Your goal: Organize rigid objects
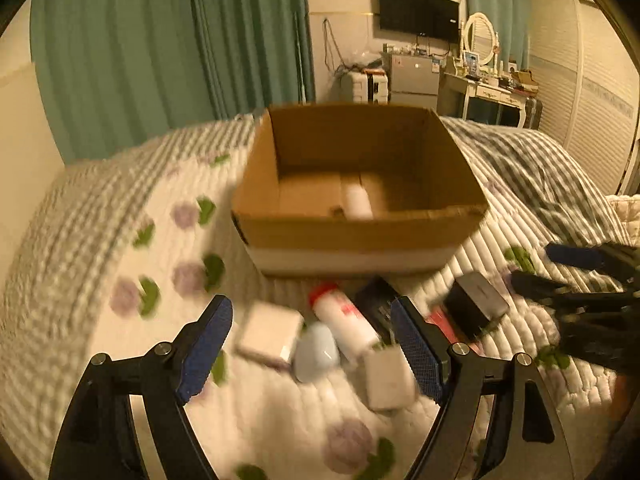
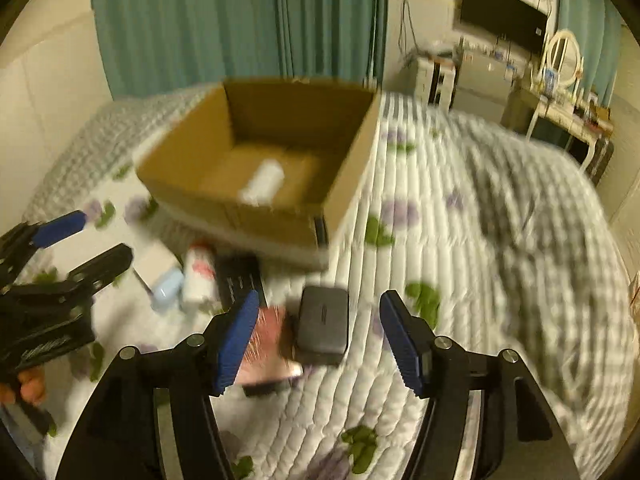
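Note:
An open cardboard box (image 1: 360, 236) stands on the bed with a white cylinder (image 1: 357, 200) inside; it also shows in the right wrist view (image 2: 240, 208). In front of it lie several small objects: a white box (image 1: 270, 332), a pale blue oval item (image 1: 316, 354), a white bottle with a red cap (image 1: 344, 318), a white cube (image 1: 386, 378), a black flat box (image 1: 376, 304), a red item (image 1: 442, 322) and a dark grey case (image 1: 476, 304). My left gripper (image 1: 316, 344) is open above them. My right gripper (image 2: 318, 340) is open above the grey case (image 2: 323, 324).
The bed has a white quilt with purple flowers (image 2: 440, 264) and a grey checked blanket (image 2: 540, 208). Green curtains (image 1: 160, 48) hang behind. A dresser with a mirror (image 1: 488, 80) and a TV (image 1: 418, 12) stand at the far wall.

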The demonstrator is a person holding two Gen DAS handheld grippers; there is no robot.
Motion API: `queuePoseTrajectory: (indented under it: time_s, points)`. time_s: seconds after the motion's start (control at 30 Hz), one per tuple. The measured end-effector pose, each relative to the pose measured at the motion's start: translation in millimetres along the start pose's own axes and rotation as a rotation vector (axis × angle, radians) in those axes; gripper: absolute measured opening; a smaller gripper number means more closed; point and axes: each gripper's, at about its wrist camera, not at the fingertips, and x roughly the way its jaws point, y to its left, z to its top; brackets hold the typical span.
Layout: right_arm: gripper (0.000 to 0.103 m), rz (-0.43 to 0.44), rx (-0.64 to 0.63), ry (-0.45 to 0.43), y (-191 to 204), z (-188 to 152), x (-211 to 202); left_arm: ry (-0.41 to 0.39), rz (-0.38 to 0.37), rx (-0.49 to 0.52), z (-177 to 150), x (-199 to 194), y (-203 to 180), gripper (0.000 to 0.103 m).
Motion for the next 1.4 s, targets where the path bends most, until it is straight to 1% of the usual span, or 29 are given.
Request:
queuePoseTrajectory:
  time_s: [0.07, 0.13, 0.2, 0.27, 0.3, 0.37, 0.4, 0.47, 0.53, 0.57, 0.6, 0.63, 0.67, 0.83, 0.93, 1.03, 1.2, 1.33, 1.4]
  points:
    - [0.063, 0.010, 0.020, 0.050, -2, -5, 19, 0.029, -0.027, -0.004, -11, 7, -10, 0.084]
    - [0.063, 0.022, 0.038, 0.082, -3, -9, 32, 0.050, -0.024, -0.014, -19, 15, -17, 0.084]
    - [0.063, 0.015, 0.044, 0.122, -5, -11, 48, 0.079, -0.031, -0.019, -26, 24, -23, 0.083]
    - [0.062, 0.035, 0.047, 0.155, -6, -14, 61, 0.108, -0.031, -0.015, -31, 34, -29, 0.083]
    - [0.054, 0.041, 0.049, 0.183, -6, -15, 69, 0.122, -0.031, -0.014, -34, 40, -32, 0.082]
    - [0.043, 0.011, 0.045, 0.219, -6, -17, 79, 0.142, -0.027, -0.011, -37, 48, -36, 0.081]
    - [0.043, 0.011, 0.046, 0.218, -6, -18, 81, 0.151, -0.001, -0.014, -38, 54, -37, 0.080]
    - [0.042, 0.021, 0.052, 0.205, -8, -20, 79, 0.163, -0.008, -0.029, -41, 61, -37, 0.080]
    - [0.042, 0.026, 0.059, 0.193, -10, -22, 75, 0.175, -0.014, -0.023, -42, 67, -41, 0.075]
    - [0.042, 0.021, 0.060, 0.185, -10, -23, 73, 0.178, -0.010, 0.001, -43, 69, -47, 0.069]
    - [0.042, 0.015, 0.058, 0.178, -10, -23, 71, 0.177, -0.009, 0.016, -44, 70, -50, 0.056]
    - [0.042, 0.014, 0.059, 0.169, -11, -24, 69, 0.186, -0.034, 0.027, -45, 70, -54, 0.045]
    - [0.042, 0.014, 0.060, 0.162, -12, -25, 67, 0.199, -0.053, 0.029, -46, 71, -56, 0.043]
    - [0.042, 0.023, 0.068, 0.100, -13, -24, 47, 0.198, -0.061, 0.020, -44, 61, -54, 0.042]
    - [0.042, 0.024, 0.072, 0.035, -11, -22, 25, 0.165, -0.071, 0.017, -40, 41, -51, 0.042]
    - [0.042, -0.003, 0.069, -0.012, -9, -17, 3, 0.132, -0.077, 0.015, -34, 21, -45, 0.042]
    - [0.042, -0.036, 0.043, -0.087, 1, -1, -40, 0.039, -0.086, 0.004, -1, -16, -28, 0.042]
    - [0.042, -0.032, 0.025, -0.153, 10, 25, -67, -0.036, -0.097, 0.017, 34, -35, -14, 0.042]
    - [0.042, -0.028, 0.014, -0.183, 15, 40, -75, -0.066, -0.094, 0.023, 50, -37, -7, 0.042]
